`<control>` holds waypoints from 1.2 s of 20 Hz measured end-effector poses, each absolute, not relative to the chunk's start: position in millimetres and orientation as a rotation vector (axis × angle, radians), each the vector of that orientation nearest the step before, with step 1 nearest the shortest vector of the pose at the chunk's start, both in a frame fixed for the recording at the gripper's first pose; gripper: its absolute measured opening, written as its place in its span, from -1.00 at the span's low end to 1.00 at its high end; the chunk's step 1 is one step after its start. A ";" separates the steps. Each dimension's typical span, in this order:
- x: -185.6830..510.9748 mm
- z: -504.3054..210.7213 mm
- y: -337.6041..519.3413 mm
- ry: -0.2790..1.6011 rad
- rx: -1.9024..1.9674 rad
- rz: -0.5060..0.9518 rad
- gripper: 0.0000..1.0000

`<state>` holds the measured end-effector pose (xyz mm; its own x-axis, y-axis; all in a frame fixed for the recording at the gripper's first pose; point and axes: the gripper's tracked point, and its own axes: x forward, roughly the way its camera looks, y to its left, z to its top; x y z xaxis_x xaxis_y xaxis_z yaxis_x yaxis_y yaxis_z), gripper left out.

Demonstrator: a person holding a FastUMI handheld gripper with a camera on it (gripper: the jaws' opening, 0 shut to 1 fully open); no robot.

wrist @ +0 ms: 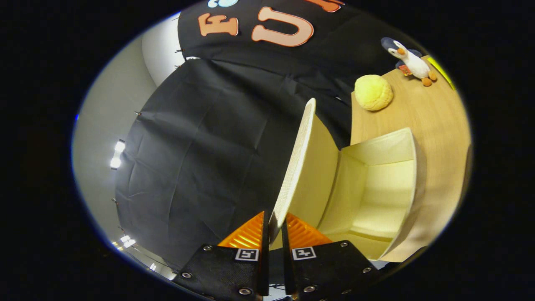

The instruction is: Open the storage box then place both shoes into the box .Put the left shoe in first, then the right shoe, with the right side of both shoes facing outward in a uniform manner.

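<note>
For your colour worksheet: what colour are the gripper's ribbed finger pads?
Orange, clearest in the gripper view: the pads pinch the box lid.

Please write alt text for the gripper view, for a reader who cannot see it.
The claw is shut on the raised lid of a cream storage box, open and empty. Beyond it on the wooden table sit a yellow bun and a toy penguin.

Your 1 camera rides on the gripper (273, 228), looking forward along its 2 fingers, rolled sideways, close to the lid (292, 167) pinched between them; box (376, 192) just beyond.
</note>
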<state>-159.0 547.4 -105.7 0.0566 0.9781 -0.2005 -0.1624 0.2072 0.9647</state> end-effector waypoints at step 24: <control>-203.6 -156.1 668.2 1.120 0.385 1.157 0.73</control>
<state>-203.6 668.2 -156.1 -0.0261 0.8668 -0.4980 -0.5253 0.4119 0.7446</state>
